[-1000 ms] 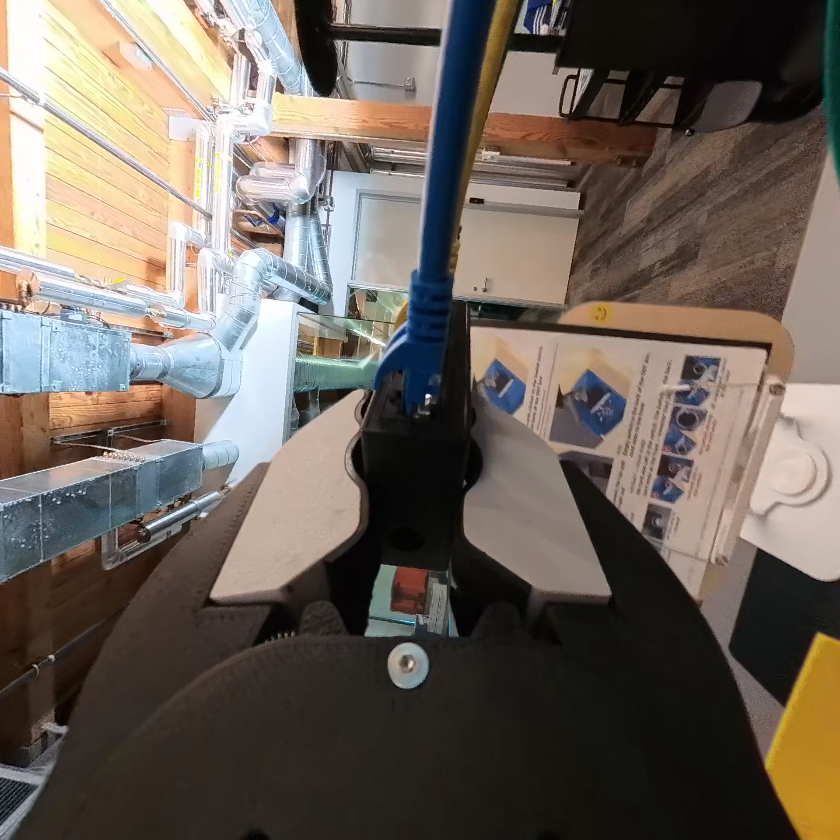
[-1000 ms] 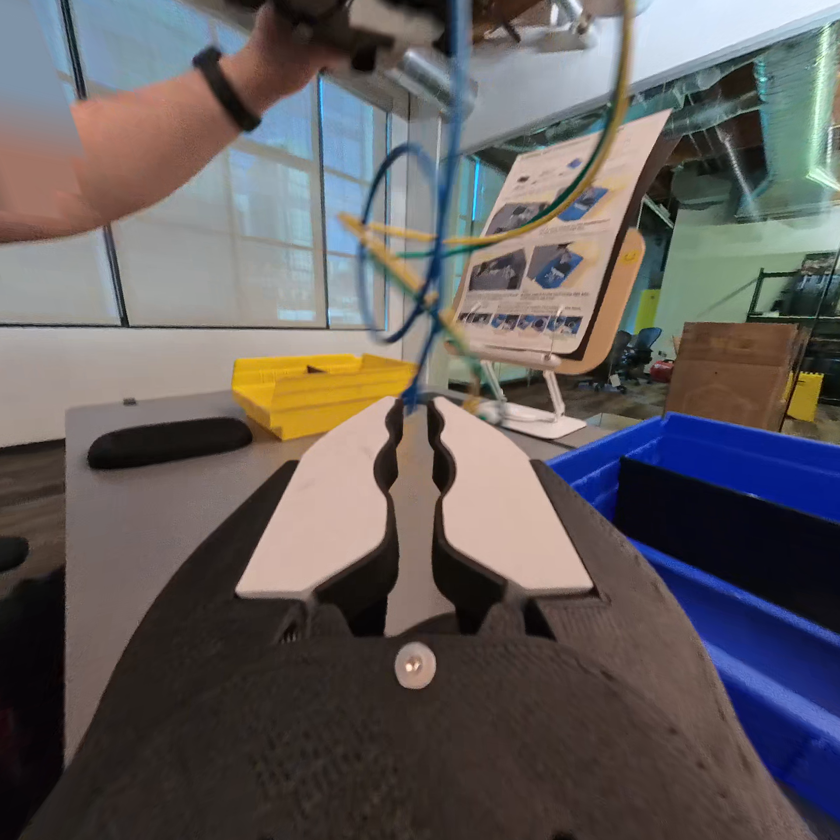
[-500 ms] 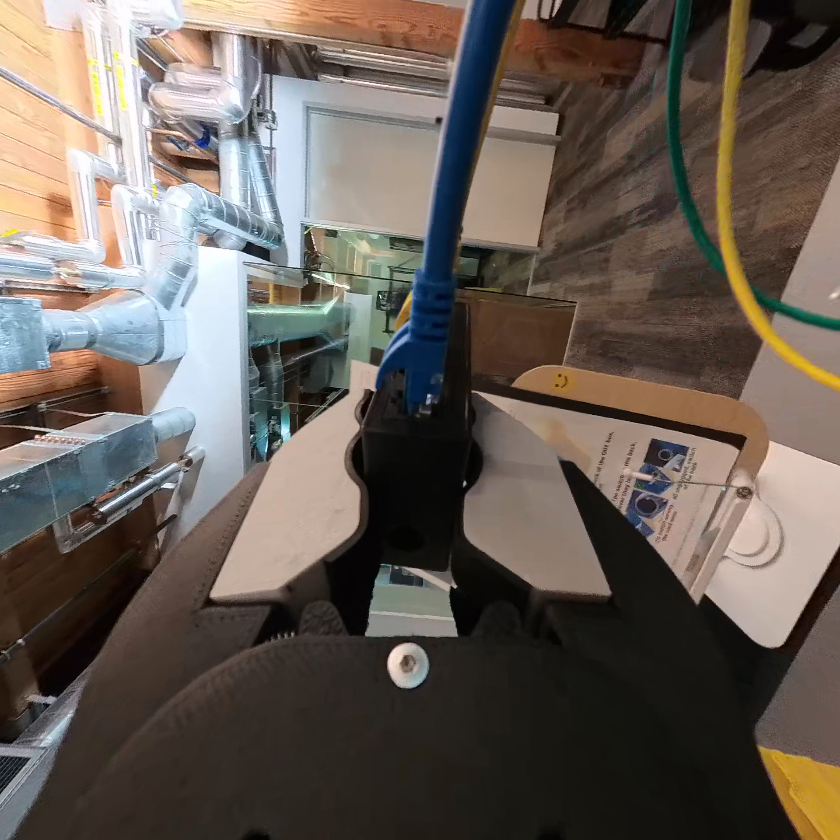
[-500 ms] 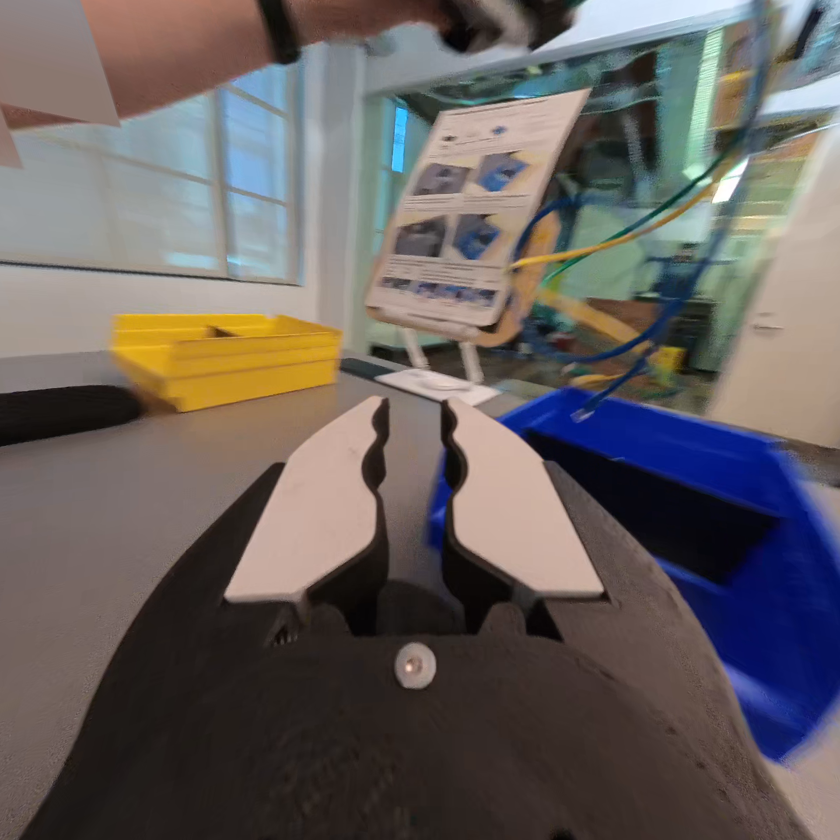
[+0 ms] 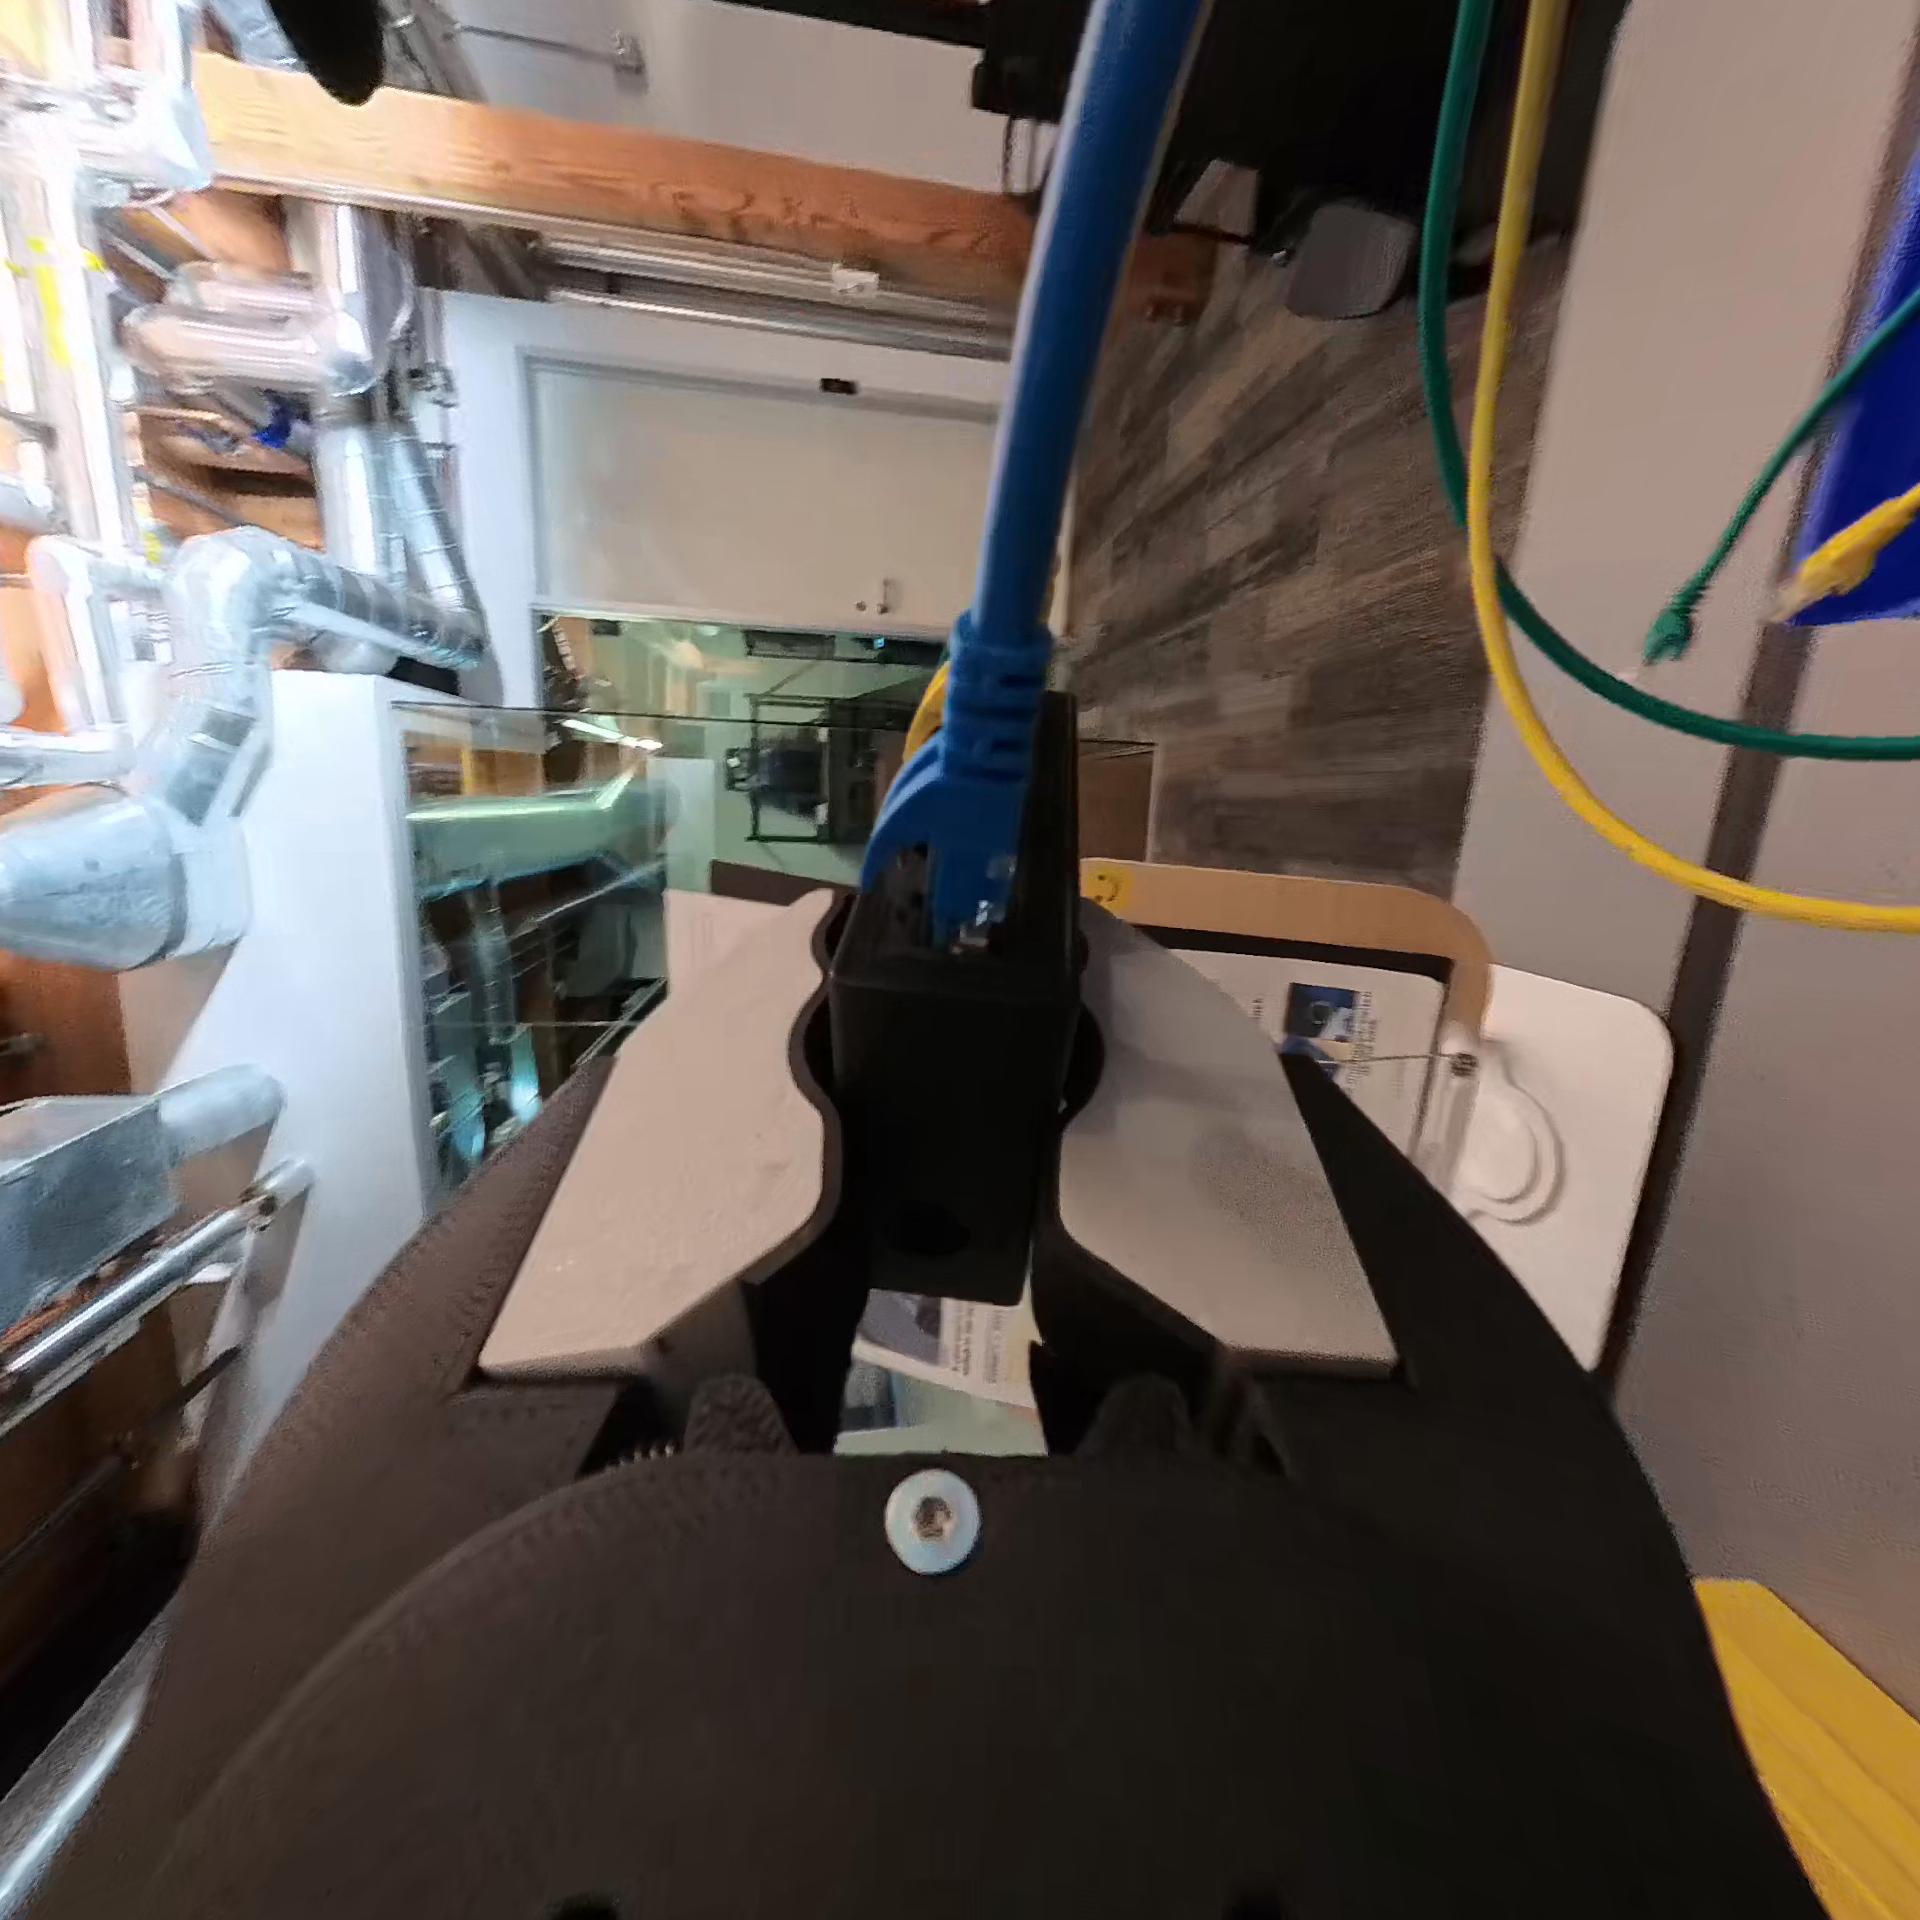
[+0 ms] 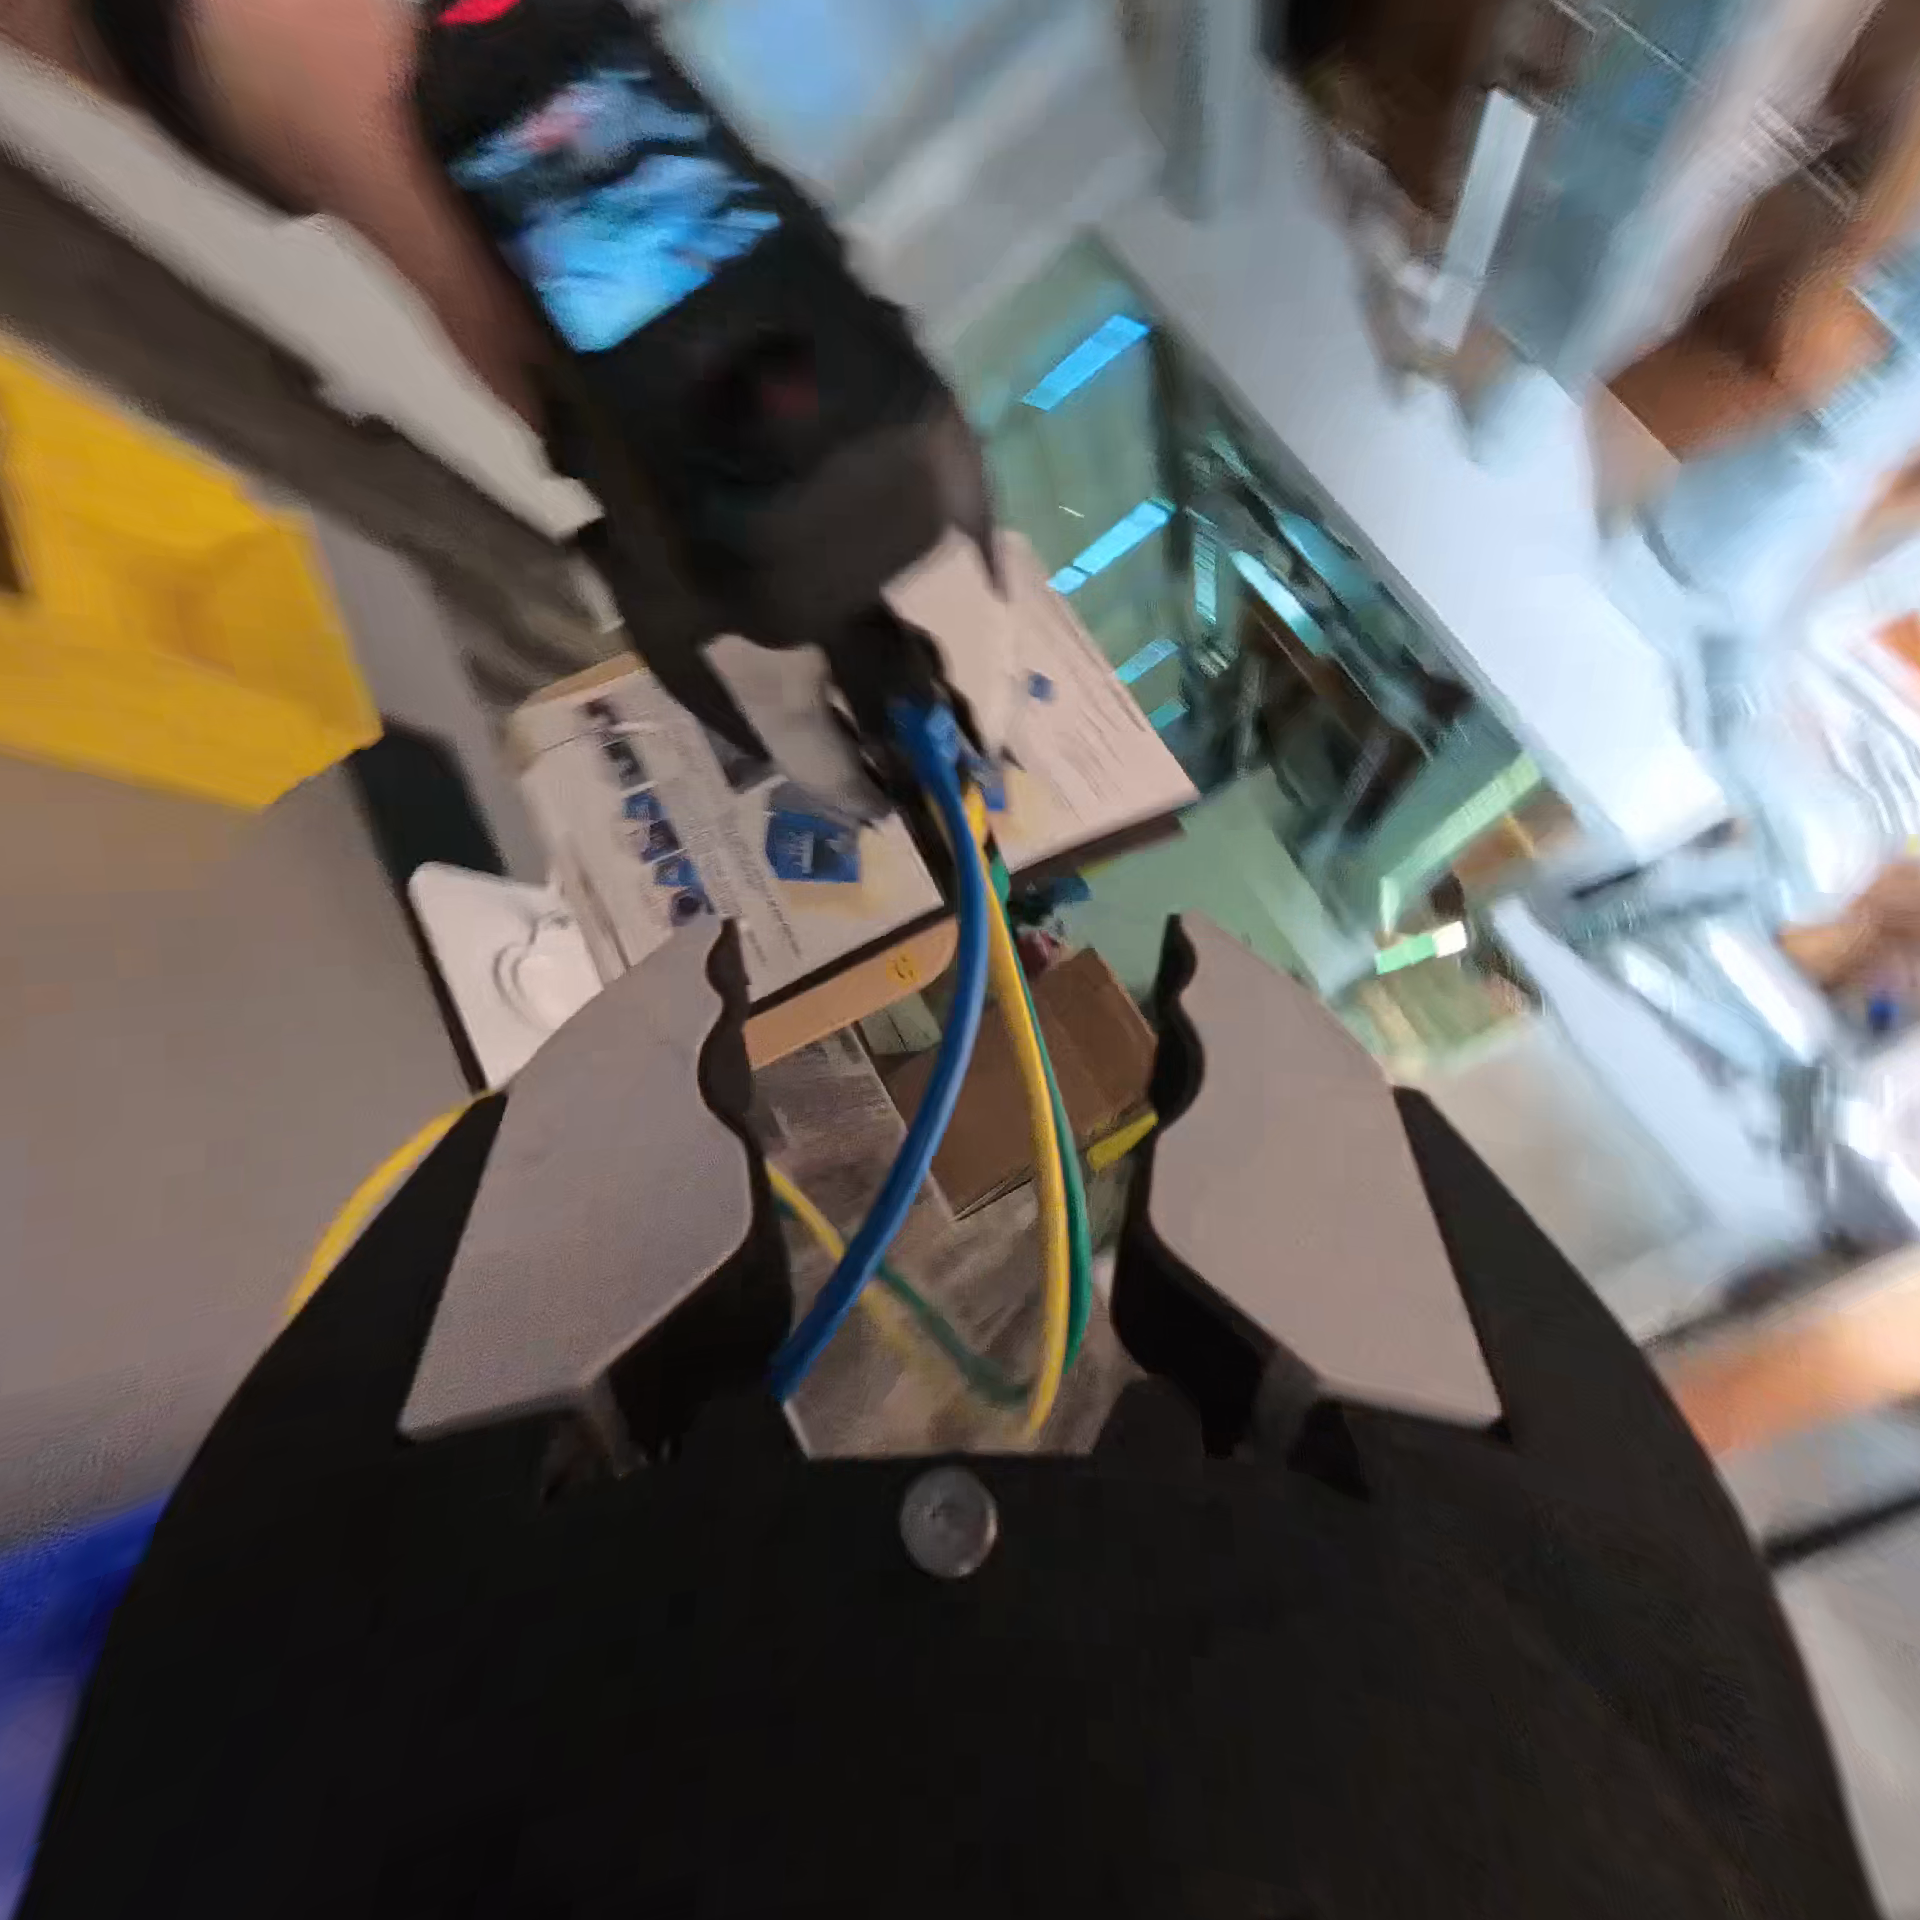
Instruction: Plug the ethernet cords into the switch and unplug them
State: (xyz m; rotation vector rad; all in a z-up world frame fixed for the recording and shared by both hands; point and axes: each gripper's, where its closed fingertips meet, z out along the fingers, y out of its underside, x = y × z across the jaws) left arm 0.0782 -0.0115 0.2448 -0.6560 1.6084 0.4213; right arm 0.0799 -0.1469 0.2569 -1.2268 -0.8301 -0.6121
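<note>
My left gripper (image 5: 951, 925) is shut on a small black switch (image 5: 945, 1101) and holds it in the air. A blue ethernet cord (image 5: 977, 810) is plugged into the switch's end and runs up out of view. A yellow cord (image 5: 1496, 520) and a green cord (image 5: 1439, 312) hang at the right with their free plugs loose. In the blurred right wrist view my right gripper (image 6: 948, 935) is open and empty. The blue cord (image 6: 956, 987), yellow cord (image 6: 1049, 1143) and green cord (image 6: 1081, 1247) hang from the switch in the left gripper (image 6: 862, 665) and pass between my right fingers.
A sign on a stand with a white base (image 5: 1538, 1122) stands on the grey table (image 5: 1766, 1351), and also shows in the right wrist view (image 6: 810, 831). A yellow tray (image 6: 156, 603) and a blue bin (image 5: 1881, 416) are nearby. A person's arm (image 6: 343, 156) holds the left gripper. Across from one pair of fingers to the other is roughly 15 centimetres.
My right gripper has opened wider and swung up toward the switch, so the hanging cords now lie between its fingers. The left gripper still holds the switch and has turned slightly.
</note>
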